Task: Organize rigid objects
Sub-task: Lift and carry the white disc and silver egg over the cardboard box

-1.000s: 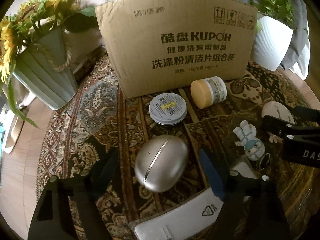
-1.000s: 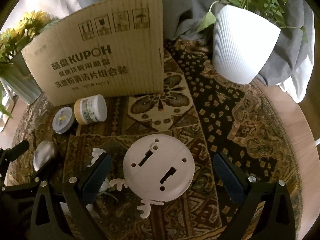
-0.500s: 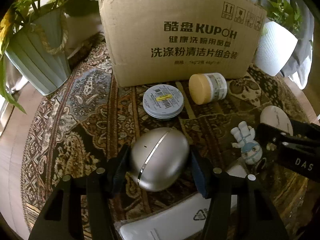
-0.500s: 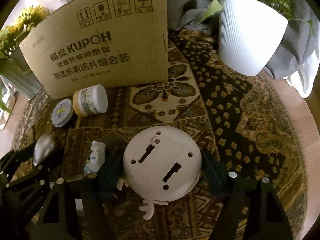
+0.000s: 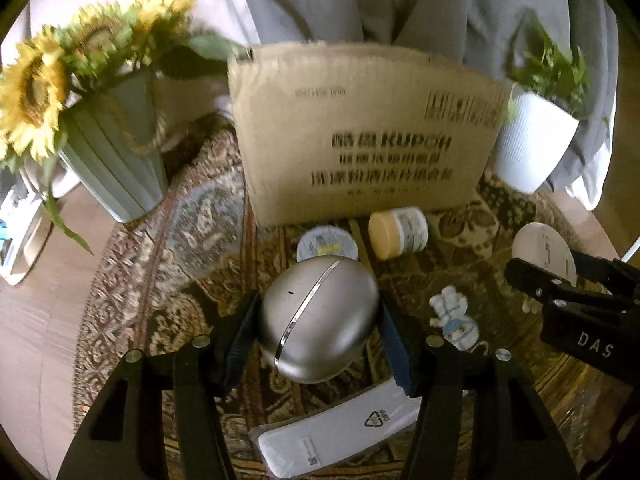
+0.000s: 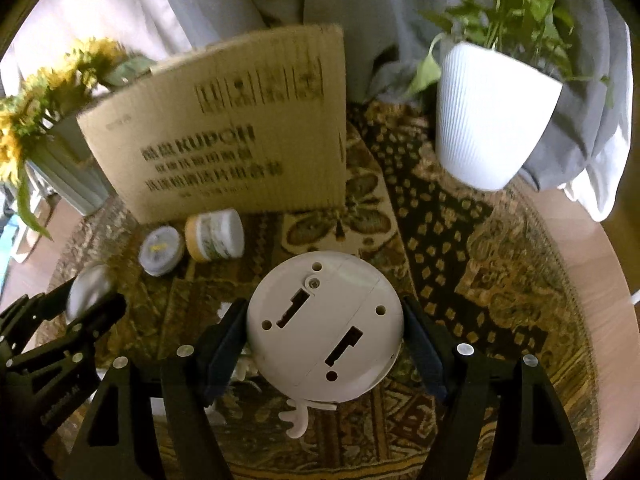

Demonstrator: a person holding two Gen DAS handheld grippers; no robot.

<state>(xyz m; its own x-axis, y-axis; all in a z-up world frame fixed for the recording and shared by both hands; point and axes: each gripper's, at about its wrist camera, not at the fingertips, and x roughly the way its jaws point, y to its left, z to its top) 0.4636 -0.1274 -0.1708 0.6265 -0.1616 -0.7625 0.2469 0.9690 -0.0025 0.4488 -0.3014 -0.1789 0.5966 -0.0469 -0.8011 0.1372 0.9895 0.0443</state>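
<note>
My left gripper [image 5: 316,332] is shut on a silver egg-shaped case [image 5: 318,318] and holds it raised above the patterned rug [image 5: 180,280]. My right gripper [image 6: 324,340] is shut on a round white device with antlers [image 6: 324,328], also lifted off the rug. The cardboard box [image 5: 360,140] stands at the back in both views [image 6: 224,140]. A yellow-lidded jar [image 5: 398,232] and a flat round tin [image 5: 326,242] lie in front of the box. A small astronaut figure [image 5: 454,316] and a white wrapped pack [image 5: 340,428] lie on the rug.
A sunflower vase [image 5: 108,160] stands at the back left. A white plant pot [image 6: 492,116] stands at the back right. Grey cloth [image 6: 360,8] hangs behind the box. Bare wooden floor [image 6: 592,248] shows past the rug's edge.
Both grippers closed on their objects and then lifted them off the rug. The box and plants now look farther and lower in view.
</note>
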